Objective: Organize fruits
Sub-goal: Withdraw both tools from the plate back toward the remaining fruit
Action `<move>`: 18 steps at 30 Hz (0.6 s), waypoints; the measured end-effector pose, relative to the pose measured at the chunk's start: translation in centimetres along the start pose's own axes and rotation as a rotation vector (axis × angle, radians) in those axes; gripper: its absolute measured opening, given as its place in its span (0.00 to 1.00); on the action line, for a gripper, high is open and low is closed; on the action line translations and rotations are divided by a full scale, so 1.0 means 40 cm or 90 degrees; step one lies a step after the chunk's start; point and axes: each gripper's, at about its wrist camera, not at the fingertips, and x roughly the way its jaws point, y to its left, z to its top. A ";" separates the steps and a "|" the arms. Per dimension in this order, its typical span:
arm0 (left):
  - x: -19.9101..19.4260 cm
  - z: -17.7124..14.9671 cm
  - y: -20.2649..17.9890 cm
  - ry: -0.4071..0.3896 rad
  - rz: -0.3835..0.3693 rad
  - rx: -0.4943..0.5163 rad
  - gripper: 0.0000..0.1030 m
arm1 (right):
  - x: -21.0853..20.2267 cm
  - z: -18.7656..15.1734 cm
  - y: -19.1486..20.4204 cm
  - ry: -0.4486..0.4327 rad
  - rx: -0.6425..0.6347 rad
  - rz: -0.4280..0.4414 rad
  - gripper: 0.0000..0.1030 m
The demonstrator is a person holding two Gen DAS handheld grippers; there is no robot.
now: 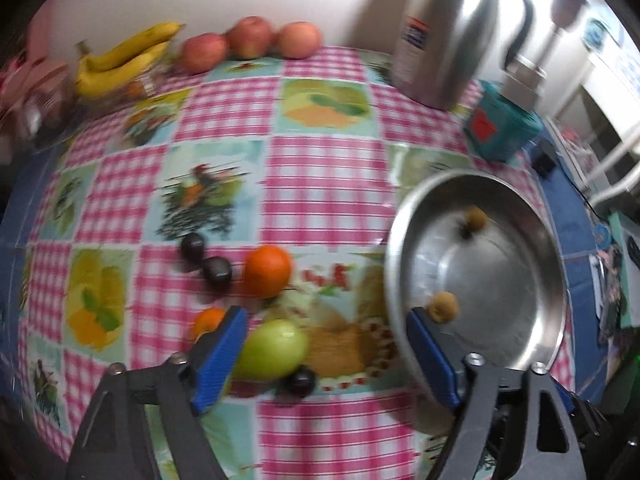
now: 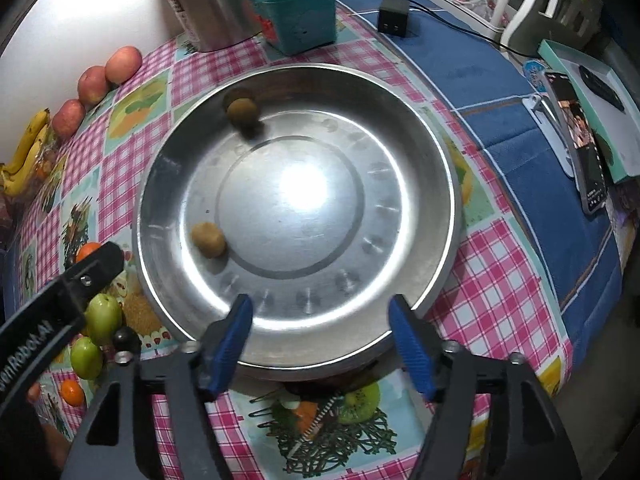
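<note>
My left gripper [image 1: 326, 314] is open above the checked tablecloth with nothing in its grip. A green fruit [image 1: 272, 348] lies on the cloth below it, near the left finger. An orange [image 1: 268, 270], a small orange [image 1: 208, 320] and three dark plums [image 1: 218, 272] lie around it. At the right stands a metal bowl [image 1: 500, 280] holding two small brown fruits [image 1: 444, 306]. My right gripper [image 2: 320, 304] hangs open and empty over the near rim of the bowl [image 2: 300, 200]. The brown fruits [image 2: 208, 240] rest on the bowl's left side.
Bananas [image 1: 120, 60] and three apples [image 1: 252, 36] line the far wall. A steel thermos [image 1: 448, 32] and a teal box [image 1: 500, 124] stand behind the bowl. A black adapter [image 2: 394, 20] and a phone [image 2: 580, 140] lie on the blue cloth at the right.
</note>
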 end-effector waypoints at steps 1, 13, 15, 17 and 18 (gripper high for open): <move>-0.002 -0.002 0.011 -0.004 0.004 -0.007 0.92 | -0.001 0.000 0.005 -0.001 -0.006 0.003 0.74; -0.057 -0.025 0.171 -0.059 0.042 -0.062 1.00 | -0.034 -0.009 0.078 -0.036 -0.061 0.017 0.91; -0.071 -0.030 0.194 -0.071 0.046 -0.070 1.00 | -0.039 -0.010 0.091 -0.039 -0.066 0.027 0.91; -0.081 -0.035 0.219 -0.077 0.045 -0.081 1.00 | -0.047 -0.011 0.104 -0.045 -0.072 0.036 0.91; -0.086 -0.039 0.234 -0.080 0.042 -0.090 1.00 | -0.052 -0.014 0.109 -0.047 -0.075 0.042 0.91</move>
